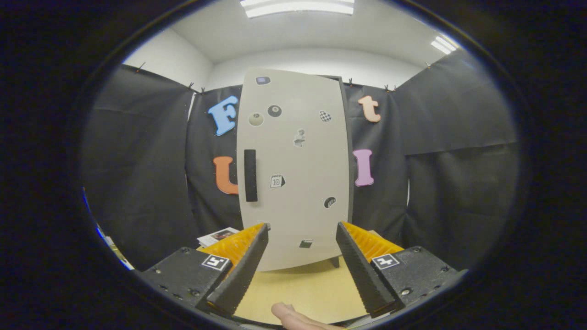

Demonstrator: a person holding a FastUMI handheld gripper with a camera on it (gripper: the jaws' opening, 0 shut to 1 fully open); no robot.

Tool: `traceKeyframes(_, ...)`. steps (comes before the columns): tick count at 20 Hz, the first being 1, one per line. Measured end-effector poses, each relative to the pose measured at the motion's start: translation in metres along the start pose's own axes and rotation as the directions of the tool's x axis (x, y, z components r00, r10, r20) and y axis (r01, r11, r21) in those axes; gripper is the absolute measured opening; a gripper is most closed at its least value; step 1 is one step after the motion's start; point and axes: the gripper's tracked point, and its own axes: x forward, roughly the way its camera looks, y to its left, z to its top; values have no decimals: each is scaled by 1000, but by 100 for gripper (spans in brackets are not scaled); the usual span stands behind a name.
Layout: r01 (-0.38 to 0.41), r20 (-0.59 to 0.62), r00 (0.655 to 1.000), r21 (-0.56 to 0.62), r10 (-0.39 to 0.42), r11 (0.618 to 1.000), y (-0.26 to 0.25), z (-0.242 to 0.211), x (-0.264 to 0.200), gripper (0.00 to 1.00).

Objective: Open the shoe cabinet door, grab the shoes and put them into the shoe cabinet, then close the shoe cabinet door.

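Note:
The shoe cabinet (298, 151) stands upright beyond my fingers, on a light wooden table (298, 286). Its pale grey door is shut, dotted with small stickers, and a black vertical handle (250, 175) sits near its left edge. My gripper (302, 231) is open, with nothing between its black ribbed fingers (240, 270). The fingers frame the lower part of the door and stand apart from it. The handle is above and slightly left of the left fingertip.
A fingertip of a person's hand (293, 315) shows at the near edge of the table, between the gripper's fingers. A small printed booklet (218, 236) lies left of the cabinet's base. Black cloth walls close in behind and at both sides.

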Motion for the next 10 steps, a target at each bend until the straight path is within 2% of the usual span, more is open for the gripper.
traceKeyframes(4, 0, 9, 1000, 52, 0, 999, -11, -1, -26, 98)
traceKeyframes(10, 22, 14, 1000, 3, -22, 1000, -22, -2, -38, 98)
